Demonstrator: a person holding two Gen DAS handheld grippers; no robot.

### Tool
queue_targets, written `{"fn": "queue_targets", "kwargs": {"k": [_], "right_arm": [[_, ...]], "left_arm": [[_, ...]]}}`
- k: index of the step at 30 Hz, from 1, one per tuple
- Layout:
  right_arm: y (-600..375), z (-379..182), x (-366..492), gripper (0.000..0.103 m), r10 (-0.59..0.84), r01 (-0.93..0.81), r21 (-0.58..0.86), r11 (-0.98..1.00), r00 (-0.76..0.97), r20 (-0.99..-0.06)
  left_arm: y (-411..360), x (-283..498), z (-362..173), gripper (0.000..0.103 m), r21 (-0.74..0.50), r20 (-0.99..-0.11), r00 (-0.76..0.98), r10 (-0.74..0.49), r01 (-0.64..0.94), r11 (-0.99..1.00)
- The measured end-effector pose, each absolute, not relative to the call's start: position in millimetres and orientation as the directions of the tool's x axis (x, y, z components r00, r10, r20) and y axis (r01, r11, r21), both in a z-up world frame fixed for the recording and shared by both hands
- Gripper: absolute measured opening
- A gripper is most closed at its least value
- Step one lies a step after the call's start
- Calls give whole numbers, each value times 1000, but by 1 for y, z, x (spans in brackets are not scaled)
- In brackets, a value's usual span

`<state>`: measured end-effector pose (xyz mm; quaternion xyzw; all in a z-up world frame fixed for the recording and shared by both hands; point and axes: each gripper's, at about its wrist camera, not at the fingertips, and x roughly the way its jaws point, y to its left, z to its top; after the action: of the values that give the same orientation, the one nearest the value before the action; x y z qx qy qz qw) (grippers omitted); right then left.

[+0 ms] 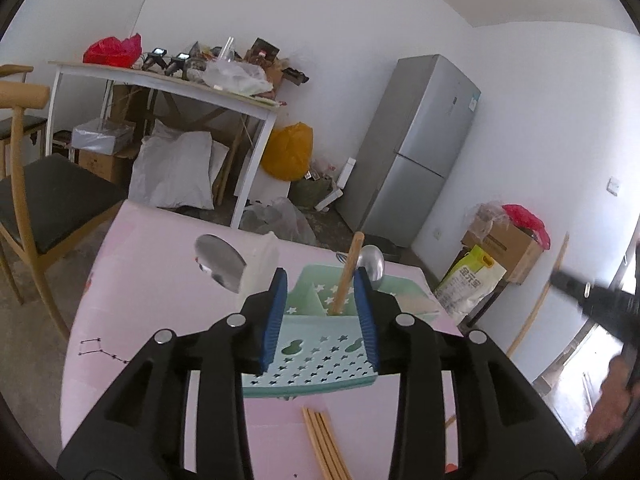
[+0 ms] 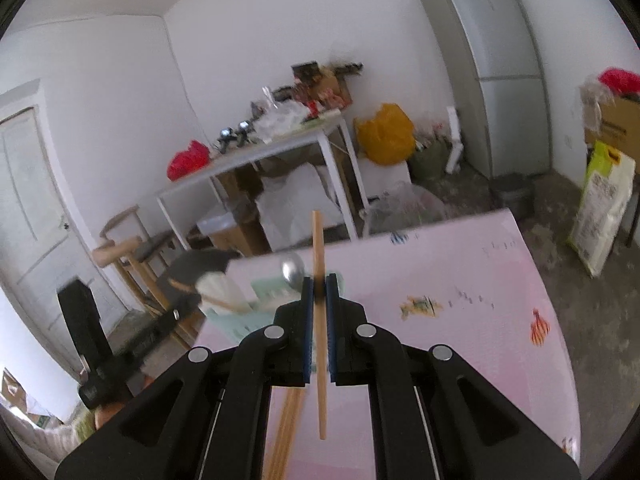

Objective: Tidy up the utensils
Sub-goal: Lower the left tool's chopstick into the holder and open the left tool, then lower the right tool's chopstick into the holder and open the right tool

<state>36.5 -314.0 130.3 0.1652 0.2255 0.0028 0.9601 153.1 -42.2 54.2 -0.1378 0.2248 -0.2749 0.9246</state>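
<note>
A single wooden chopstick stands nearly upright at the centre of the right wrist view, clamped between the blue pads of the right gripper, with its top well above the fingers and its lower end hanging over the pink table. Under it, at the bottom centre of that frame, a bundle of loose chopsticks lies on the table.

The target is the mint-green utensil caddy, low in the middle of the left wrist view. The left gripper has its jaws apart, straddling the caddy's width; whether the pads actually press on its walls is hard to judge from this angle. One wooden handle already stands in a rear compartment, and a metal ladle bowl shows just behind it. A large steel spoon sits upper left of the caddy beside a white holder.

To place the chopstick well, I would carry it over an open compartment, keep it vertical, lower until the tip is below the rim, and only then release. The left tool should steady the caddy so it does not slide or tip.
</note>
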Motion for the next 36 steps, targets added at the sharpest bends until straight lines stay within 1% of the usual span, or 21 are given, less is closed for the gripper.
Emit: {"fn": "queue_targets", "kwargs": {"k": [3,5,8,11,15,19,22,25,32,36], "right_arm": [[-311,158,39,6,96,26,301,953,919,-382],[-308,179,41,6,117,-15,288,958,932,-343],[-298,208,51,6,119,-45,242,969,946,-301],[-291,230,66,6,146,-86,224,971,953,-265],[-274,245,91,6,137,-97,169,981,960,-243],[-259,238,130,6,159,-118,160,980,950,-270],[-249,219,157,6,122,-87,123,989,940,-317],[-245,193,176,6,145,-102,136,985,923,-356],[-245,138,193,6,163,-115,131,985,873,-460],[-254,123,200,6,189,-122,161,979,835,-517]], "left_arm": [[-34,142,55,37,-354,-330,755,-567,458,816],[-28,132,53,38,-317,-328,766,-553,462,828],[-21,123,50,40,-288,-337,768,-544,466,837],[-10,116,45,40,-280,-349,770,-534,458,844],[0,113,44,41,-302,-363,770,-525,436,848],[6,110,41,41,-298,-376,771,-514,425,855],[9,109,40,41,-300,-384,770,-510,418,857],[10,111,39,41,-291,-397,769,-502,413,863],[5,119,28,41,-275,-447,754,-481,396,876],[1,121,23,41,-273,-468,740,-483,399,875]]}}
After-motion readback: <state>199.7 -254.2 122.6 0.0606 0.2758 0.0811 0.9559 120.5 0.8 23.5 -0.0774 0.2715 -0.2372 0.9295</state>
